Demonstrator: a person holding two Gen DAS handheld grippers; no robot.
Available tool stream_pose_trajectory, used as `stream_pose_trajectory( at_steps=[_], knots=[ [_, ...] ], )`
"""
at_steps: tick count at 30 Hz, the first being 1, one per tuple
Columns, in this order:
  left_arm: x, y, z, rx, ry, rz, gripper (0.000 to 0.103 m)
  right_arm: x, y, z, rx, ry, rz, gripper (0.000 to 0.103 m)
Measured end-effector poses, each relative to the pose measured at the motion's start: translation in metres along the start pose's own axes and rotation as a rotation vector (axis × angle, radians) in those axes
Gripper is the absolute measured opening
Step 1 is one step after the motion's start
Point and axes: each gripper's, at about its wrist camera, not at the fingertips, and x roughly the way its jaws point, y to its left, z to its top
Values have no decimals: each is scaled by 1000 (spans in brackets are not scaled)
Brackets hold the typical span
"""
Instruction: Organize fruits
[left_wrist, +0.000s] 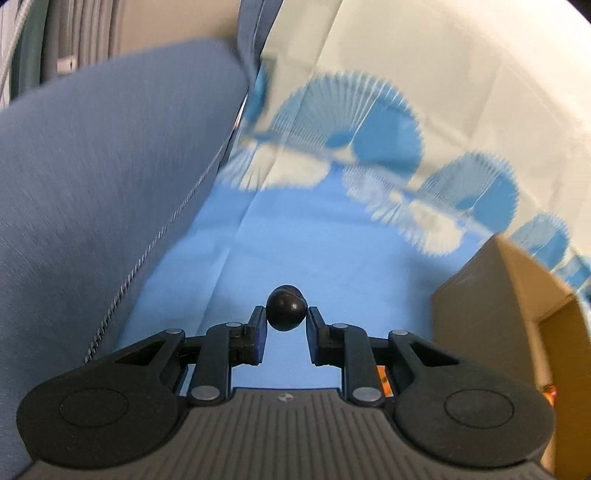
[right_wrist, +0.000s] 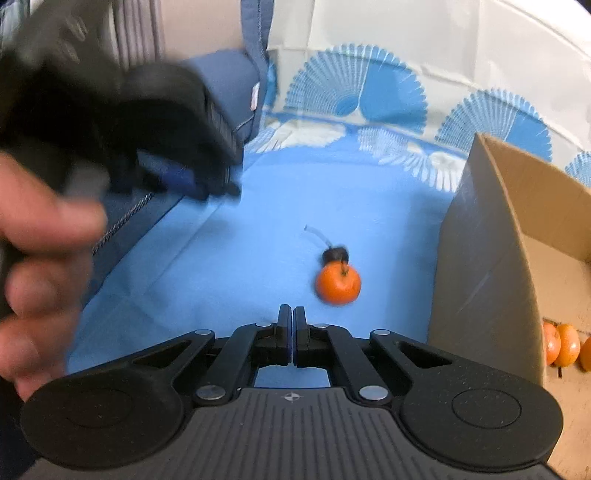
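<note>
In the left wrist view my left gripper (left_wrist: 285, 316) is shut on a small dark round fruit (left_wrist: 286, 308) and holds it above the blue cloth (left_wrist: 332, 280). In the right wrist view my right gripper (right_wrist: 292, 316) is shut and empty, low over the cloth. An orange (right_wrist: 338, 284) lies on the cloth just ahead and to the right of it, with a small dark fruit with a stem (right_wrist: 335, 254) touching its far side. The left gripper (right_wrist: 207, 184) shows blurred at upper left, held by a hand.
A cardboard box (right_wrist: 491, 236) stands at the right and holds several oranges (right_wrist: 565, 349); it also shows in the left wrist view (left_wrist: 491, 306). A grey-blue cushion (left_wrist: 110, 166) lies along the left. White cloth with blue fan shapes (right_wrist: 354, 88) rises behind.
</note>
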Motion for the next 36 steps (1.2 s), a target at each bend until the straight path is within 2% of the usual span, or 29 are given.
stream_pose_trajectory(
  at_steps=[2, 6, 12, 14, 17, 22, 23, 24, 26, 29, 36],
  knots=[
    [-10, 2, 1, -24, -28, -16, 25, 2, -2, -5, 5, 36, -1, 3],
    [-25, 14, 4, -103, -51, -56, 25, 4, -7, -11, 57, 77, 6, 28],
    [-59, 27, 6, -173, -128, -191, 25, 7, -25, -11, 207, 80, 57, 45],
    [-64, 28, 5, -187, -138, -230, 25, 10, -27, -10, 225, 80, 84, 46],
    [-65, 23, 4, -180, -140, -245, 25, 21, -23, -11, 217, 112, 112, 46],
    [-52, 15, 3, -150, -102, -228, 25, 38, -14, -17, 160, 164, 55, 45],
    [-50, 14, 3, -145, -98, -227, 25, 37, -10, -18, 137, 160, 47, 38],
    [-48, 13, 3, -141, -94, -227, 25, 36, -8, -19, 118, 154, 40, 16],
    [-43, 12, 3, -145, -82, -227, 25, 34, -7, -21, 93, 147, 36, 3],
    [-38, 12, 3, -151, -66, -225, 25, 31, -5, -21, 60, 126, 35, 0],
    [-34, 12, 5, -132, -48, -210, 25, 10, 6, -17, 31, 30, 57, 2]
  ],
)
